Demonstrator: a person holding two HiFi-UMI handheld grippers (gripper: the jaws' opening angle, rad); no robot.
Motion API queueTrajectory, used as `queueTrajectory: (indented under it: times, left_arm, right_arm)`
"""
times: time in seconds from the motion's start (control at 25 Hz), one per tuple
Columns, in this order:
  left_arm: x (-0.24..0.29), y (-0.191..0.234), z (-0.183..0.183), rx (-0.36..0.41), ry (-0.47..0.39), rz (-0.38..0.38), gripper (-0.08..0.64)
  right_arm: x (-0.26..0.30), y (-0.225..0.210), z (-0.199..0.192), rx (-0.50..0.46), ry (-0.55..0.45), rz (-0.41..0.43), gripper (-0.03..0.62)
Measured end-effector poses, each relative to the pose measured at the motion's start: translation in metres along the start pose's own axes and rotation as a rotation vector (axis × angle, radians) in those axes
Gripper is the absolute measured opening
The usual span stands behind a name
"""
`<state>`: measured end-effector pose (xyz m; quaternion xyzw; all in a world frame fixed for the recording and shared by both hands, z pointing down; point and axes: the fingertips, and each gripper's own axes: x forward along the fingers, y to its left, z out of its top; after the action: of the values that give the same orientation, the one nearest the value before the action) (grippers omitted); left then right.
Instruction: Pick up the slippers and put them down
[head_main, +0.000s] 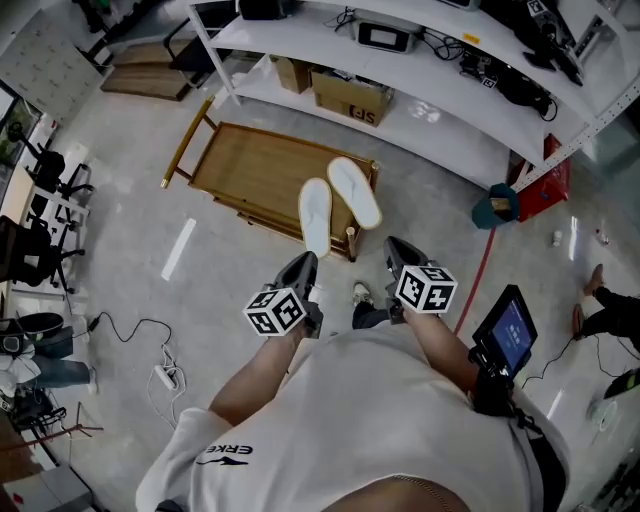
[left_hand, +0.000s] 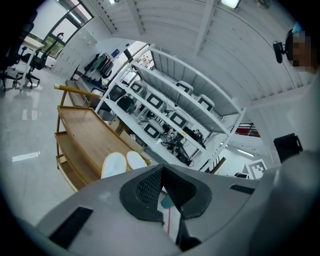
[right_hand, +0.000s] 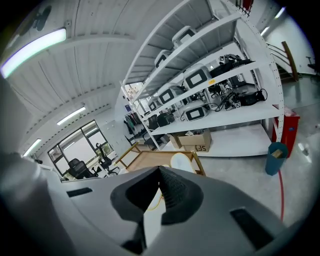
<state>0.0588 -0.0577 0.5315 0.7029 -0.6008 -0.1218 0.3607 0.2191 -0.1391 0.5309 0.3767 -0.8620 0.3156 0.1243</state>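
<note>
Two white slippers, one (head_main: 314, 214) lying lengthwise and the other (head_main: 355, 191) angled off to its right, are side by side at the near right corner of a low wooden cart (head_main: 250, 170). They're almost touching at the far ends and splay apart toward me.

From the head view, the first one pokes out past the cart's near edge and the other sits right at the corner post. The left gripper view shows something the head view doesn't: the cart has a lower shelf (left_hand: 75, 167) under the top board, and both slippers (left_hand: 114, 165) are on the top one. The right gripper view only shows one slipper (right_hand: 182, 161) clearly.

Left gripper (head_main: 303, 265) and right gripper (head_main: 397, 250) hang above the floor (head_main: 130, 200) just short of the cart. Both sets of fingers are clenched together with nothing in them, as each gripper's own view shows (left_hand: 162, 171) (right_hand: 160, 172).

There's plenty of open floor left of the cart. It's tighter on the far side, with a white shelving unit (head_main: 420, 110) and a cardboard box (head_main: 350, 98) just behind. A teal bin (head_main: 497, 207) is off to the right and a power strip (head_main: 165, 376) is on the floor at the near left.
</note>
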Motion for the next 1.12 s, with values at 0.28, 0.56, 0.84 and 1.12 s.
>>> queueTrajectory:
  times: [0.28, 0.56, 0.84, 1.12]
  left_arm:
    - [0.037, 0.033, -0.005, -0.009, 0.047, 0.084, 0.003]
    - [0.064, 0.059, -0.021, -0.020, 0.128, 0.152, 0.003]
    - [0.088, 0.087, -0.041, -0.012, 0.187, 0.213, 0.003]
    - [0.096, 0.111, -0.063, -0.040, 0.219, 0.291, 0.003]
  right_arm:
    - [0.046, -0.040, 0.002, 0.017, 0.056, -0.014, -0.005]
    - [0.077, -0.071, -0.004, 0.029, 0.123, -0.013, -0.005]
    - [0.112, -0.101, -0.009, 0.005, 0.176, 0.000, -0.005]
    - [0.139, -0.122, -0.025, -0.004, 0.249, 0.010, -0.005]
